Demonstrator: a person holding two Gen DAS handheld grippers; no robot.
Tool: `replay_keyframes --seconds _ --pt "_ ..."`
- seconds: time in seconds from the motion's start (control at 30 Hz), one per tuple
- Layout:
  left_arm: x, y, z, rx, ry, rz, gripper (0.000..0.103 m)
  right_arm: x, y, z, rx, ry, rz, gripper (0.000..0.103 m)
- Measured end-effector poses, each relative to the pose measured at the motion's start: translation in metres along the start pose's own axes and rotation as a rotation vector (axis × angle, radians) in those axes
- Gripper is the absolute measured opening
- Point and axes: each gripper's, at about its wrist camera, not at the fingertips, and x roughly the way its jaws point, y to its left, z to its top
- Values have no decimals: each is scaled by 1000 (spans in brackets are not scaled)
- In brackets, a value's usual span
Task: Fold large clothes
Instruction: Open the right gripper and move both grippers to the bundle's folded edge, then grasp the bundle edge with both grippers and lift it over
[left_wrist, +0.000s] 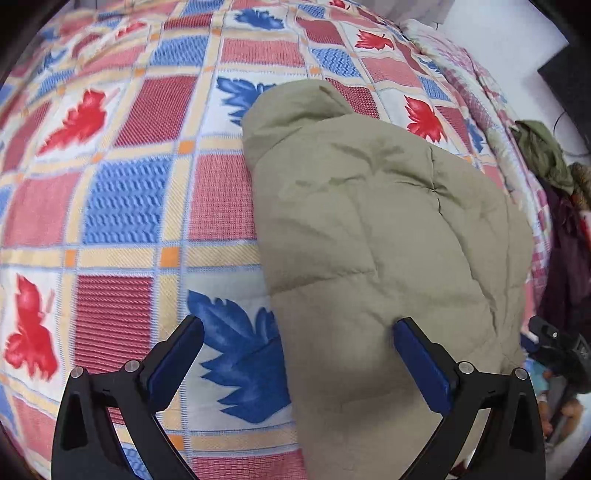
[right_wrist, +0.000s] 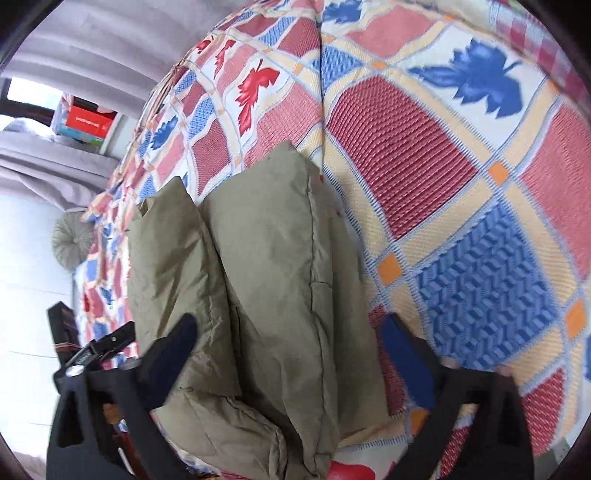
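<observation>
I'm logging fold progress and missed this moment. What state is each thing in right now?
Khaki padded jacket: folded into a bundle, lying on the bed.
Patterned bedspread: spread flat under the jacket.
Left tongs: open, holding nothing, one finger over the jacket.
Right tongs: open, holding nothing, straddling the jacket.
Clothes pile: crumpled at the bed's edge.

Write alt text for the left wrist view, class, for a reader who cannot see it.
A folded khaki padded jacket lies on a bedspread checked in red, blue and cream with leaf prints. The left gripper hovers over the jacket's near edge, jaws wide open and holding nothing.
</observation>
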Motion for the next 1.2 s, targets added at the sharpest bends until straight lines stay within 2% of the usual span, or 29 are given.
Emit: replay_keyframes --seconds 0.2,0.27,0.37,0.43,0.5,0.53,0.63,0.73,0.93,1.1,1.2 --pt "21 28 2 -108 76 -336 103 31 -21 19 23 44 68 103" --pt "32 31 1 -117 101 -381 103 43 -30 25 64 64 111 103" --pt "49 31 0 -121 135 -451 103 59 -32 31 137 100 284 103" --pt "58 31 0 -138 143 -482 103 63 -22 33 125 113 374 103" --pt "65 28 1 -142 147 -490 103 64 -5 37 50 127 370 103" --pt "67 25 2 -135 146 -488 103 67 5 39 -7 147 335 103" --pt "74 15 5 -101 142 -464 103 82 29 42 -171 211 155 103" --pt "81 9 6 -77 135 -438 103 102 34 46 -190 246 58 103" --pt "97 -7 9 -101 166 -446 103 125 9 51 -59 270 140 103" --pt "90 -32 8 -79 124 -374 102 130 15 49 -7 278 149 103" --pt "78 -43 7 -62 85 -343 92 129 17 47 28 264 173 95"
